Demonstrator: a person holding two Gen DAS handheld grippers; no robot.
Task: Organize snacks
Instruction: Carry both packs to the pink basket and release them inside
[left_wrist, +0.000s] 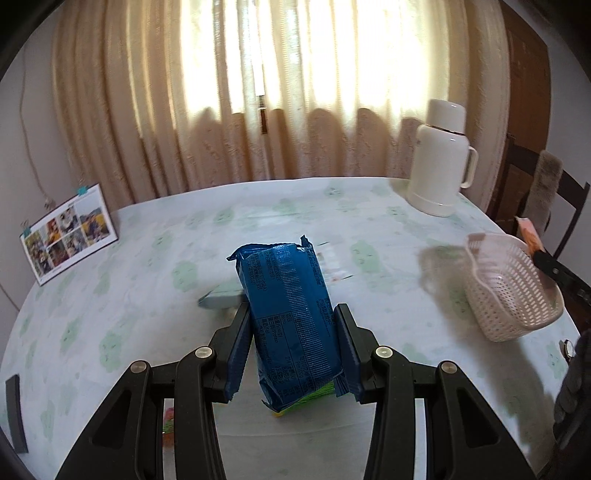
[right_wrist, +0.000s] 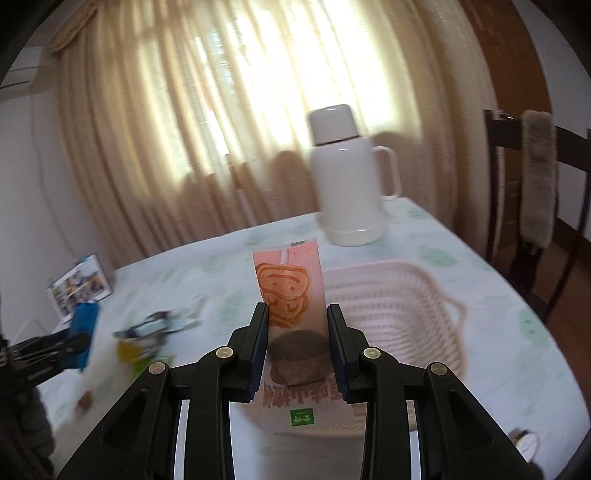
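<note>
The left black two-finger gripper angles downward over the round table with the pale green-patterned cloth, its blue-lined pads clamped on the sides of a blue foil snack packet. The right black two-finger gripper hangs above the same table, tilted less steeply, pinching a pink biscuit packet; its blurred picture suggests motion, probably sideways.

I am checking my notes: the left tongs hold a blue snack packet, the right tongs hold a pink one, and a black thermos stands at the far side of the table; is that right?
Not quite: the thermos is white, as the right wrist view shows. The left tongs do hold the blue packet, and the right tongs the pink packet.
</note>
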